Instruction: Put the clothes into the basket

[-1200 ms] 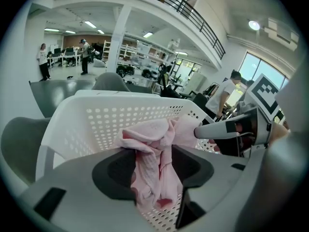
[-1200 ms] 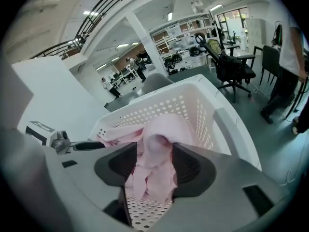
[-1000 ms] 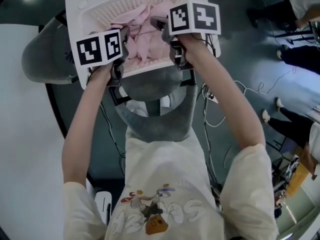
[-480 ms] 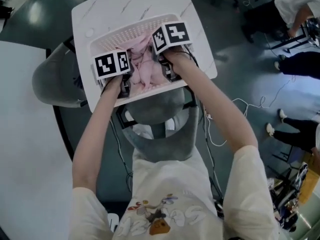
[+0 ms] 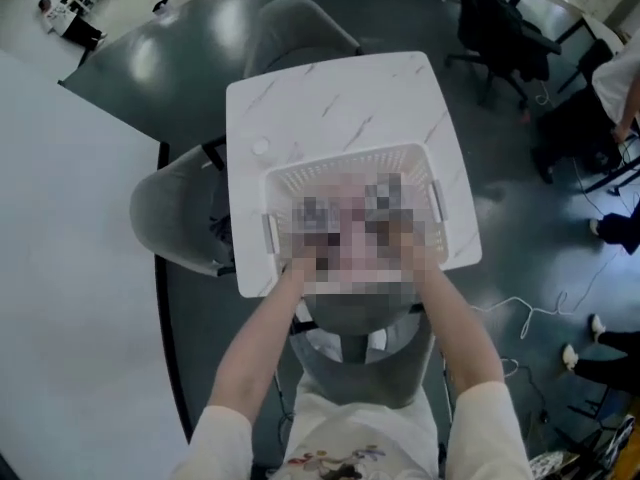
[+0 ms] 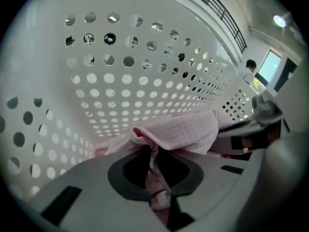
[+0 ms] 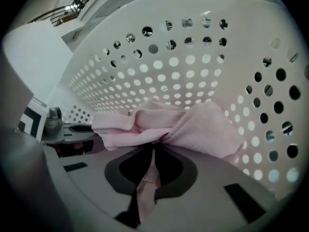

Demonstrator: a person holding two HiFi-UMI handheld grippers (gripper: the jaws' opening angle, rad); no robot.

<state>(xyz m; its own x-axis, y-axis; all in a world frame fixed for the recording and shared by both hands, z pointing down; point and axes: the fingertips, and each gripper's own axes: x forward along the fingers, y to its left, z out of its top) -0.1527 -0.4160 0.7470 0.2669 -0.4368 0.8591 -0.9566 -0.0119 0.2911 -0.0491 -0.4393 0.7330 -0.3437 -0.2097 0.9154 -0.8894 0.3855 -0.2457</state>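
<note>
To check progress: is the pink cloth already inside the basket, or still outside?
Inside: the pink cloth lies low, with the perforated walls of the basket around it.

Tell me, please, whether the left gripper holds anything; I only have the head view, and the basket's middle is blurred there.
Observer: Yes, the left gripper has just been closing and now pinches a fold of the pink cloth.
Operator: And the right gripper?
Observer: Its jaws have just closed on pink cloth too.
Operator: Are both inside the basket?
Observer: Yes, its perforated wall rises close behind the cloth in both gripper views.
</note>
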